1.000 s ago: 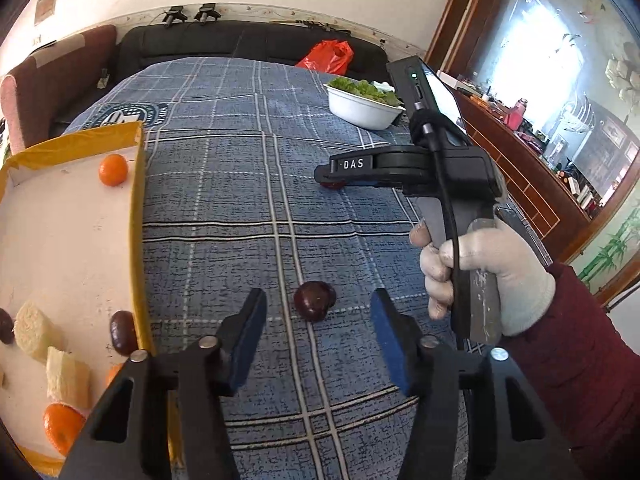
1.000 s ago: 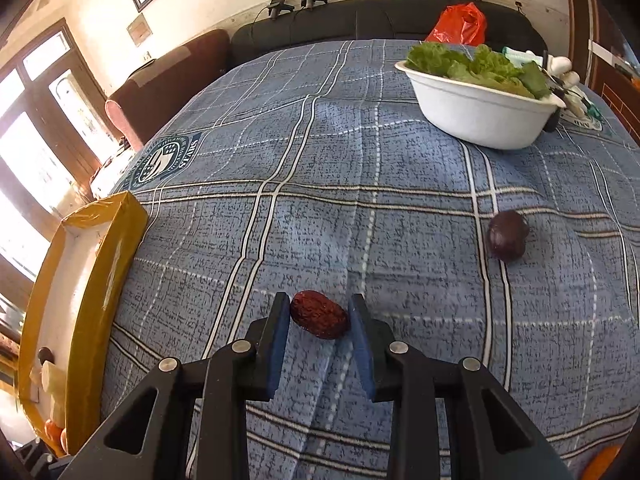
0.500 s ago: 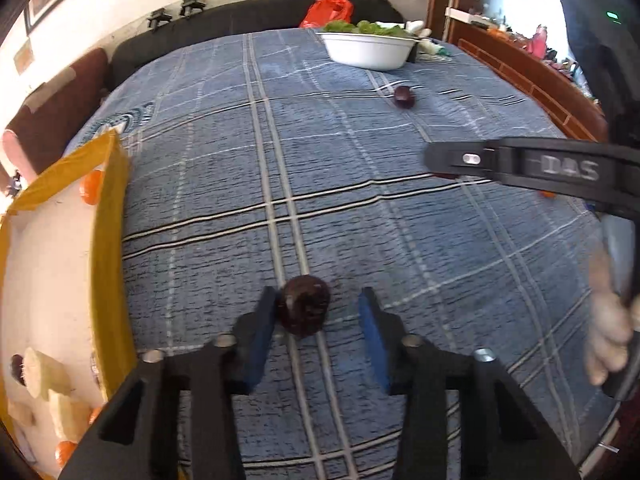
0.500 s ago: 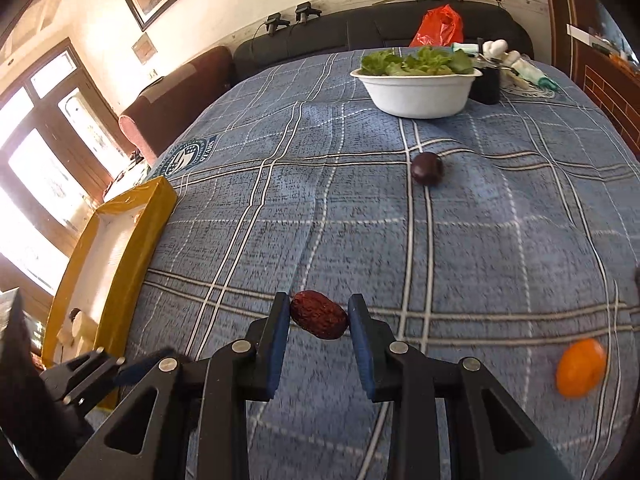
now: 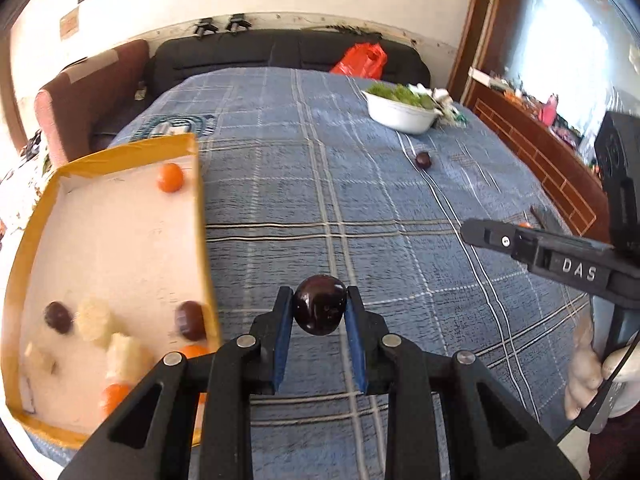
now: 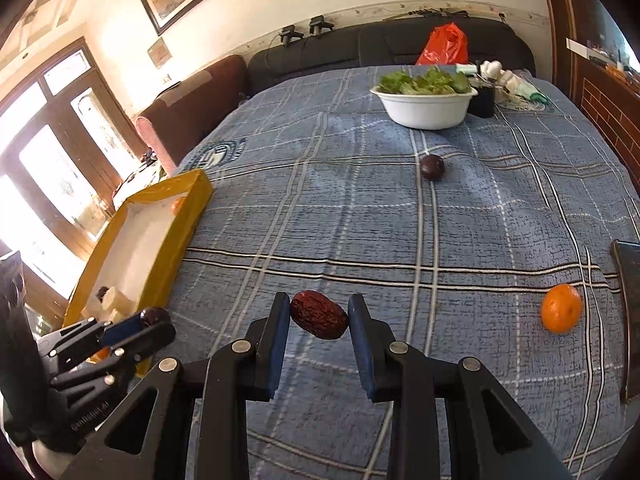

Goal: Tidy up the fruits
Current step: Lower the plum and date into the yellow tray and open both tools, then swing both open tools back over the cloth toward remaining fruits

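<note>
My left gripper (image 5: 319,312) is shut on a dark round plum (image 5: 319,310), held above the blue checked cloth just right of the yellow tray (image 5: 202,216). The tray holds oranges, dark fruits and pale banana pieces. My right gripper (image 6: 319,316) is shut on a wrinkled red date (image 6: 319,314), lifted off the cloth. In the right wrist view the left gripper (image 6: 148,326) with its plum shows at lower left beside the tray (image 6: 160,256). Another dark plum (image 6: 432,167) and an orange (image 6: 561,308) lie loose on the cloth.
A white bowl of greens (image 6: 424,102) stands at the far side, with a red bag (image 6: 444,46) on the black sofa behind. A dark flat object (image 6: 628,320) lies at the right edge. A gloved hand (image 5: 592,384) holds the right gripper's handle.
The left gripper closed on the plum and lifted it off the cloth. The right gripper carried the date back toward the near side, bringing the tray and loose orange into its view.
</note>
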